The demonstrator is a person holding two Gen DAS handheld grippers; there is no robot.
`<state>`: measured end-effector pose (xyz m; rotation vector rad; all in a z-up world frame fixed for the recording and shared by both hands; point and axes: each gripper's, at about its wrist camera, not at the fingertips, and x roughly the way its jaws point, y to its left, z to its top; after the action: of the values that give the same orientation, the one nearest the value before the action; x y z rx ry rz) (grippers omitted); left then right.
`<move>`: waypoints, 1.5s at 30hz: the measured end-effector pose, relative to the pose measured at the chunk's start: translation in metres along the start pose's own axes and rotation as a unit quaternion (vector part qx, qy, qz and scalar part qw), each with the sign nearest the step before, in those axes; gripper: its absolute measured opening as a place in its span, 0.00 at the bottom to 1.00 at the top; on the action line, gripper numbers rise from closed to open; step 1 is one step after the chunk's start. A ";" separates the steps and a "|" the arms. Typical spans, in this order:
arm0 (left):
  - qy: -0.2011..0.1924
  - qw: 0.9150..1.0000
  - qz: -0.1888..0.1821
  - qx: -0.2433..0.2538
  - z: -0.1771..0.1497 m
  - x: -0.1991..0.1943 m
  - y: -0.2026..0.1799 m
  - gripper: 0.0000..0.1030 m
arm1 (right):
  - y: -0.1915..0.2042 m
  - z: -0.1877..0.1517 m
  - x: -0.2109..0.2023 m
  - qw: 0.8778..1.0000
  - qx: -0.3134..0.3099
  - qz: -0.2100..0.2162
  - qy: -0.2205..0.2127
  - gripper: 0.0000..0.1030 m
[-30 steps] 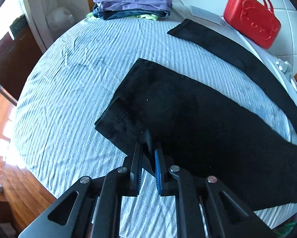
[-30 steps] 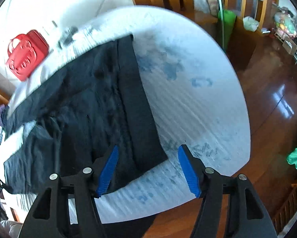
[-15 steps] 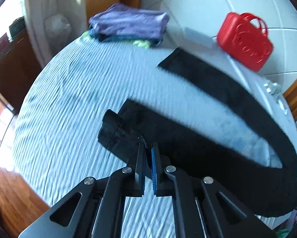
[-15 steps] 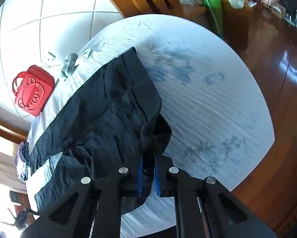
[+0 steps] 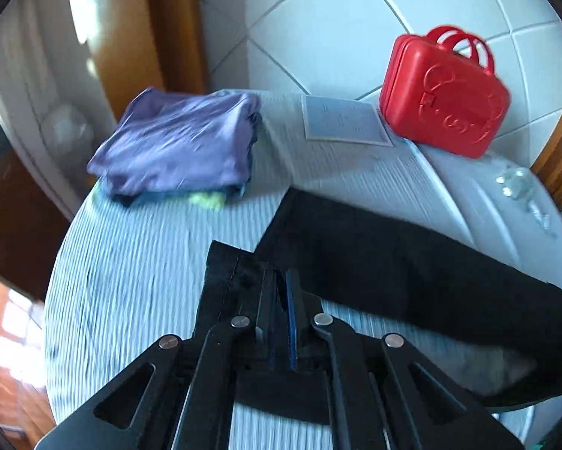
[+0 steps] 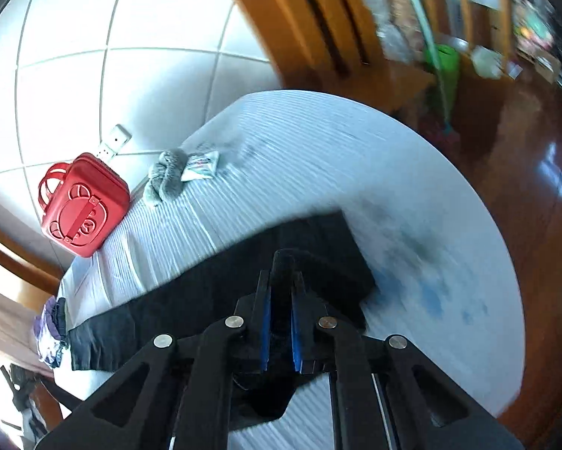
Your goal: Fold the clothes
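A pair of black fabric trousers [image 5: 412, 262] is spread across a round tabletop covered in a pale blue striped cloth [image 5: 131, 281], and the fold is judged to be only at its beginning: the garment is gripped at two places and part-raised, but no layer is seen laid flat over another. A stack of folded clothes topped by a purple garment [image 5: 176, 146] lies near the far left edge of the tabletop in the left wrist view, which suggests that other pieces are already done and the trousers are the piece in hand. The left hand-held gripper [image 5: 281, 300] is pressed together on the stitched hem of one trouser leg, the dark cloth being pinched between its blue pads, while the other leg runs away to the right toward the far edge. The right hand-held gripper [image 6: 281, 292] is likewise closed on a bunched fold of the black cloth, apparently near the waistband end, with the rest of the garment trailing off to the left below it. A red plastic case with handles [image 5: 445, 93] stands at the far edge against the white tiled wall [image 5: 337, 30], well clear of the trousers. The halving of the trousers and the later folds are still to be made.
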<state>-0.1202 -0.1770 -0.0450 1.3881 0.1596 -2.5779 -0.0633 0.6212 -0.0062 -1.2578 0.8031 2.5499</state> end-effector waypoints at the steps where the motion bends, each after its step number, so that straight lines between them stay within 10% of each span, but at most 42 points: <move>1: 0.002 1.000 0.005 0.000 0.011 0.015 -0.005 0.03 | 0.007 0.012 0.015 1.000 -0.006 -0.001 0.005 0.08; 11: 0.021 0.998 0.057 0.033 0.084 0.126 -0.040 0.03 | 0.014 0.054 0.144 0.995 -0.012 -0.059 0.080 0.11; 17: 0.013 0.994 0.029 0.103 0.061 0.128 -0.052 0.20 | 0.024 0.041 0.135 0.984 -0.055 -0.167 0.043 0.61; 29: 0.032 0.984 -0.013 0.175 0.033 0.137 -0.015 0.40 | 0.031 -0.025 0.085 0.979 -0.072 -0.182 0.057 0.62; 45: 0.054 0.982 -0.029 0.178 0.044 0.182 -0.017 0.31 | 0.022 -0.059 0.058 0.977 -0.037 -0.202 0.053 0.64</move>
<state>-0.2574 -0.1925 -0.1730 1.6644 -0.2636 -2.6733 -0.0686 0.5668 -0.0722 -1.4217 0.4183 2.2185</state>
